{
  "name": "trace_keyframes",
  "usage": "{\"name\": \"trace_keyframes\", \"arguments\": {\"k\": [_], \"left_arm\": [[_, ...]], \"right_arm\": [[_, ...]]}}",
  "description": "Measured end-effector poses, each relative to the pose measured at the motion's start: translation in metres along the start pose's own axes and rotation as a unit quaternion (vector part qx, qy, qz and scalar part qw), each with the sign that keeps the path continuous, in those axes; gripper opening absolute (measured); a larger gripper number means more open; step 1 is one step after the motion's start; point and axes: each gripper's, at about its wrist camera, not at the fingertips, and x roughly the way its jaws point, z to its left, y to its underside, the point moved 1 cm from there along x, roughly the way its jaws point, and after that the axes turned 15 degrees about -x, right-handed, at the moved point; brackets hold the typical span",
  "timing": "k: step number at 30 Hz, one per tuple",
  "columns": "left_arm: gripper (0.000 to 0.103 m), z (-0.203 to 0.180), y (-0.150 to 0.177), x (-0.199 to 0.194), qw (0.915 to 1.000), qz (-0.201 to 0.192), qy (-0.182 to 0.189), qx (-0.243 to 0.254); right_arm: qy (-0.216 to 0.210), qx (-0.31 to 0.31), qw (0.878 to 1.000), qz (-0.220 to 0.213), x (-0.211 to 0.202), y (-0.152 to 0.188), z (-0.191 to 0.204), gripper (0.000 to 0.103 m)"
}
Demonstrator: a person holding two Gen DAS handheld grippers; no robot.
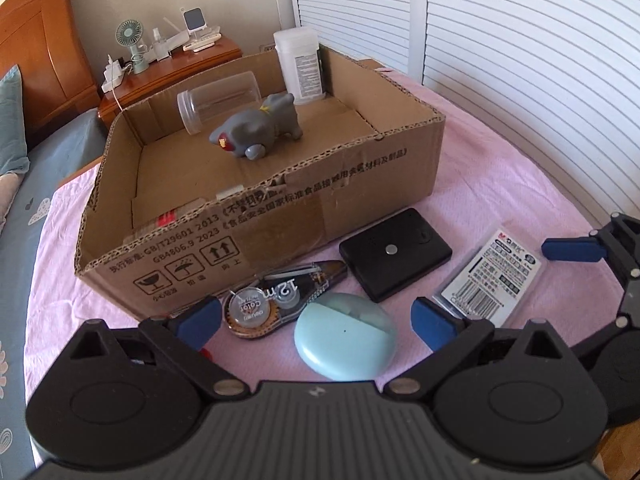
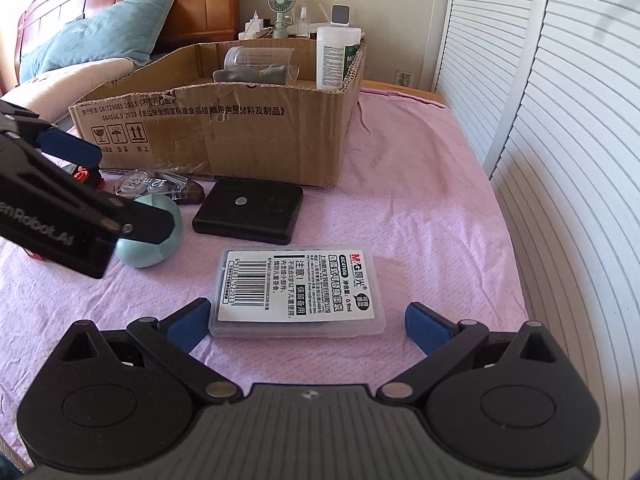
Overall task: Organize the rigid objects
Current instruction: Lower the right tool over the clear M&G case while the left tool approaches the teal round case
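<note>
Pink cloth point(image 2: 420, 208) covers the bed, and a brown cardboard box point(image 1: 360, 208) sits on it. Inside the box a gray toy animal point(image 1: 258, 130) stands near the middle. A clear jar point(image 1: 218, 100) lies on its side just behind the toy. A white bottle point(image 1: 302, 64) stands up in the far corner of the box.

Four things lie on the cloth in front of the box. The correction tape point(image 1: 276, 294) is right beside the box wall. The round blue case point(image 1: 346, 336) touches the tape on its near side. The black flat box point(image 1: 394, 254) is next to them. The clear plastic case point(image 2: 298, 290) with a white label and a barcode lies a bit apart from the black flat box.

The left hand-held gripper point(image 1: 318, 320) is wide open. Its blue fingers point(image 1: 196, 320) sit one on each side of the round blue case and do not touch it.

The right hand-held gripper point(image 2: 308, 324) is wide open too. The clear plastic case lies between its blue pads point(image 2: 426, 328); the left pad is just at the case's corner, and the right one is apart from it.
</note>
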Motion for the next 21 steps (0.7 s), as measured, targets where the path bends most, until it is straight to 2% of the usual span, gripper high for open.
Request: {"name": "trace_keyframes", "arguments": {"k": [5,8,11,14,17,21], "left_arm": [[0.101,-0.004,0.001,0.010,0.9991,0.011,-0.040,0.008],[0.101,0.002,0.003,0.006,0.9985,0.022,-0.050,-0.003],[0.101,0.005,0.008,0.000,0.9965,0.028,-0.078,-0.005],[0.100,0.006,0.012,-0.011,0.9950,0.019,-0.097,-0.013],[0.097,0.005,0.014,-0.026,0.9967,0.007,-0.071,-0.039],[0.079,0.002,0.017,-0.032,0.9960,0.016,-0.031,-0.083]], "right_arm": [[-0.003,-0.004,1.000,-0.004,-0.001,0.001,-0.001,0.103],[-0.007,-0.009,1.000,-0.007,-0.001,0.002,-0.001,0.103],[-0.011,-0.014,1.000,-0.008,-0.002,0.003,-0.002,0.103],[-0.015,-0.017,1.000,-0.010,-0.003,0.004,-0.002,0.103],[-0.017,-0.021,1.000,-0.013,-0.003,0.005,-0.002,0.103],[-0.019,-0.024,0.999,-0.015,-0.004,0.007,-0.002,0.103]]}}
